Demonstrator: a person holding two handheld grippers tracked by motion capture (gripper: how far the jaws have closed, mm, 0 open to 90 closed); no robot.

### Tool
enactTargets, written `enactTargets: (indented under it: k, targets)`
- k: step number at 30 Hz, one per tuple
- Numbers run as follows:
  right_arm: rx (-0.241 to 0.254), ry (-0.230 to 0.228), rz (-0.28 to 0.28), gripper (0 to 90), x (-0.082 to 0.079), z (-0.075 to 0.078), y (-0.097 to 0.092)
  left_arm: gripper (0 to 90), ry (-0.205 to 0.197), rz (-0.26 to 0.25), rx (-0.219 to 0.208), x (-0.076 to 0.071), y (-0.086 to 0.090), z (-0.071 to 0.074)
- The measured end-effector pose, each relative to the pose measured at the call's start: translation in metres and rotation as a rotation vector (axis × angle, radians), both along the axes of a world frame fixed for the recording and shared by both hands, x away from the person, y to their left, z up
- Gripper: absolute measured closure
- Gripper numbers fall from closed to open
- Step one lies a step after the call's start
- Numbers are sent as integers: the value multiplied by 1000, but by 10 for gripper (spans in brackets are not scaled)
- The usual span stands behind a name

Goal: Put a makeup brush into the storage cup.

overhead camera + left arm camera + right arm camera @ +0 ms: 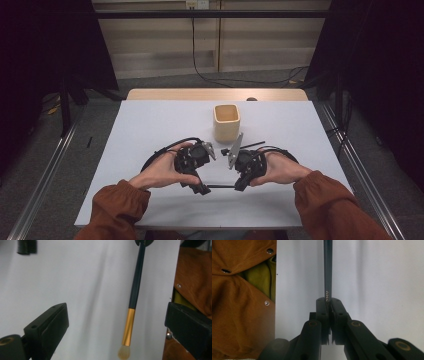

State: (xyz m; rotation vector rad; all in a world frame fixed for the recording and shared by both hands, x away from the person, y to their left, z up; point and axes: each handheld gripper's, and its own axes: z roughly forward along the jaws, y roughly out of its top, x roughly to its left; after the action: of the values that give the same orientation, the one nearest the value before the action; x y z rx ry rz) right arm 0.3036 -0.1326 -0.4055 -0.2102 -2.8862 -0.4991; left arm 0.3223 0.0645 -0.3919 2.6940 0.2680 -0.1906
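A thin make-up brush with a black handle, a gold ferrule and pale bristles hangs level just above the white table. My right gripper is shut on the end of the brush's handle. In the left gripper view the bristle end lies between the wide-apart jaws of my left gripper, and neither pad touches it. In the high view both grippers sit near the table's front middle, left gripper and right gripper facing each other with the brush spanning the gap.
A beige square cup stands upright behind the grippers, mid-table. A thin black stick lies just right of the cup. The person's rust-brown sleeves come in from the table's front edge. A wooden strip runs along the far edge.
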Motion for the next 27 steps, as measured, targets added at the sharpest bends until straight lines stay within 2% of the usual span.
enactTargets:
  k: [2, 6, 12, 17, 27]
  targets:
    - [6, -3, 1, 865, 0, 0, -2, 50, -10, 7, -10, 1, 5, 0]
    - [1, 4, -17, 865, -1, 0, -7, 48, -4, 24, -30, 3, 12, 1]
    - [4, 0, -28, 864, -1, -2, -14, 48, -14, 47, -43, 3, 20, 0]
    - [4, -6, -36, 865, -2, -2, -16, 48, -24, 69, -74, 3, 29, 0]
    - [20, -31, -73, 864, -4, -3, -33, 44, -36, 107, -135, -2, 48, -3]
